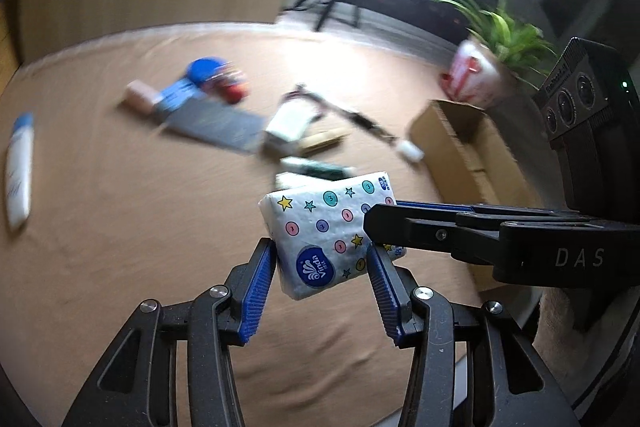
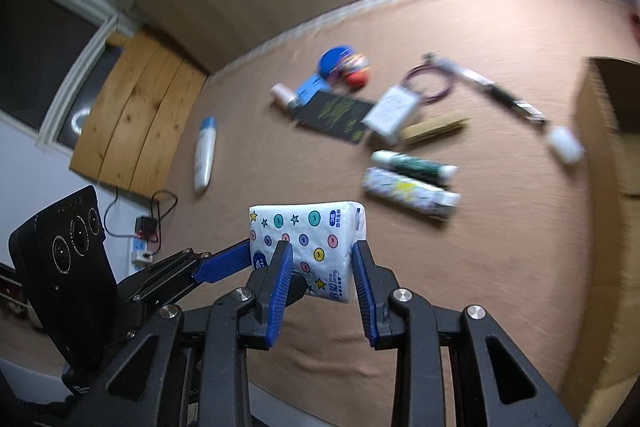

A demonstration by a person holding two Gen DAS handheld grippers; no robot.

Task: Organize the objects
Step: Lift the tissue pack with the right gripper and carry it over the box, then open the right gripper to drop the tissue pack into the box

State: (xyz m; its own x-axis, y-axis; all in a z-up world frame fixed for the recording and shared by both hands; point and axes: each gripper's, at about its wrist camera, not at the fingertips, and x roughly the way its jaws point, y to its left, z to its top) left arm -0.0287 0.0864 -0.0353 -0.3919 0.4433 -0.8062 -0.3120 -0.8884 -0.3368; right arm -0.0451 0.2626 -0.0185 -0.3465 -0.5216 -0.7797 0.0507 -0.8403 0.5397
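Holding the tissue pack (image 1: 328, 235) between both, your left gripper (image 1: 322, 267) and right gripper (image 2: 320, 267) each clamp it above the worktop (image 1: 120, 227)

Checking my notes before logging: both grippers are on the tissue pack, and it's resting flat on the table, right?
Not quite. Both grippers do close on the tissue pack, but the right wrist view shows it lifted clear of the table, not resting flat on it.
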